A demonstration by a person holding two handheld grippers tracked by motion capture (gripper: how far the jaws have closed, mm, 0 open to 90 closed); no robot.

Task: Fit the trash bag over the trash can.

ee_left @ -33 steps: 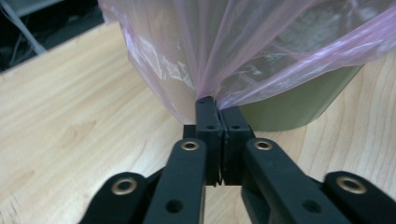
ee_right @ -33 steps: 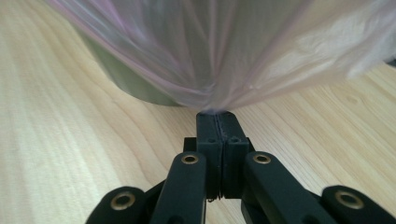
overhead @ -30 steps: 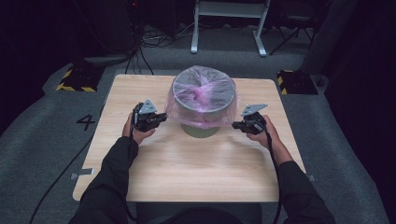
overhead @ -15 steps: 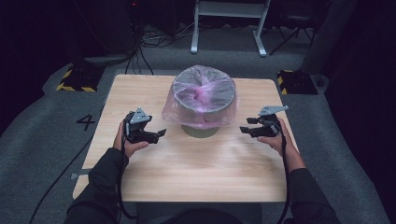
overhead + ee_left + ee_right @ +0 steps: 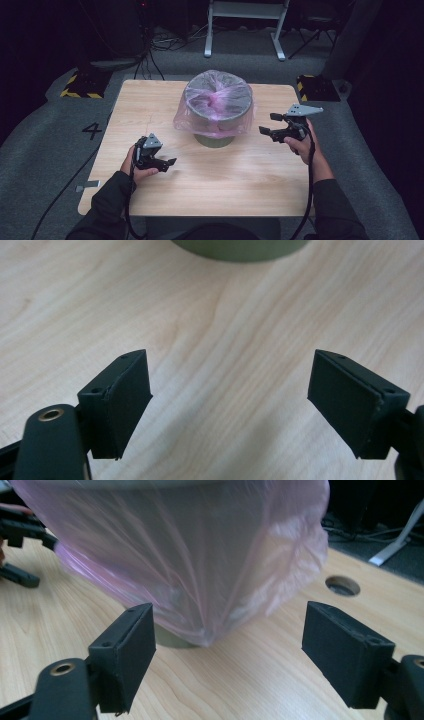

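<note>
A grey bin (image 5: 218, 107) lined with a pink plastic bag (image 5: 215, 120) is standing at the middle of the wooden tabletop (image 5: 240, 180), the bag's skirt draping down over its sides. The left gripper (image 5: 167, 163) is hovering low in front of the bin, released, jaws wide and empty. The right gripper (image 5: 267, 125), just beside the bag, has just been opening its jaws, nothing between them.
</note>
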